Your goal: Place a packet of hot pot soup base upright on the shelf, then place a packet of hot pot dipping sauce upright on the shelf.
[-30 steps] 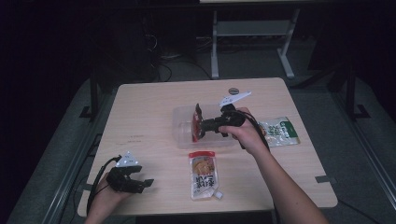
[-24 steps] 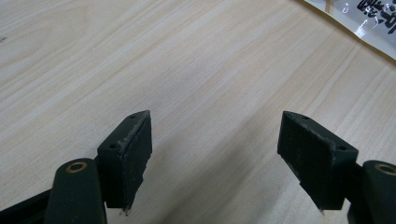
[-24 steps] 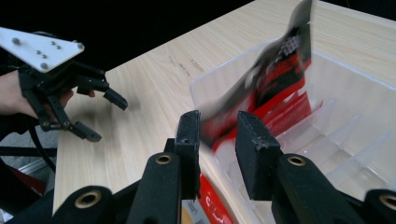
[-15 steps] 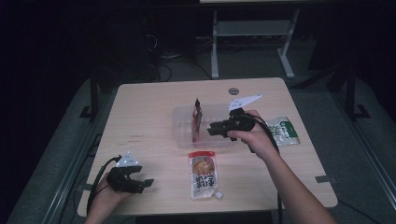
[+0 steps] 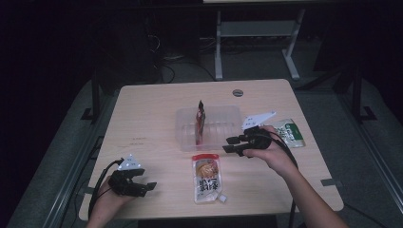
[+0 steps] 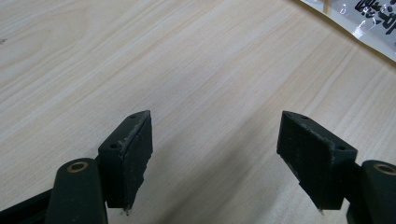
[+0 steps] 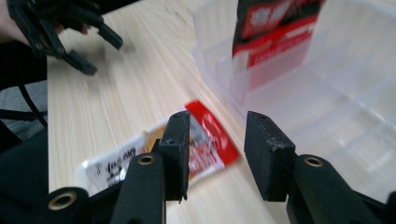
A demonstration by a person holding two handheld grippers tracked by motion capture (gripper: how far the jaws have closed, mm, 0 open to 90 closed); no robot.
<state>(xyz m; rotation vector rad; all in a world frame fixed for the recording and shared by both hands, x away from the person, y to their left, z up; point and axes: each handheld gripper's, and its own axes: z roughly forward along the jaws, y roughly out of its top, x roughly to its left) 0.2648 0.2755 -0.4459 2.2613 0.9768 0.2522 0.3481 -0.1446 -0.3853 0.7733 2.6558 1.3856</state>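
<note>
High view — my right gripper (image 5: 229, 144) hangs beside the clear tub (image 5: 209, 127), fingers just been opening, nothing between them. Red packet (image 5: 200, 121) stands upright in the tub. Left gripper (image 5: 147, 186) rests on the counter (image 5: 152, 114) — fingers spread, empty.

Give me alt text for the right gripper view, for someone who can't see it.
The right gripper hangs with black jaws open and empty above a red-topped flat food pouch lying on the light wooden table. Beside it a clear plastic bin holds an upright red packet.
</note>
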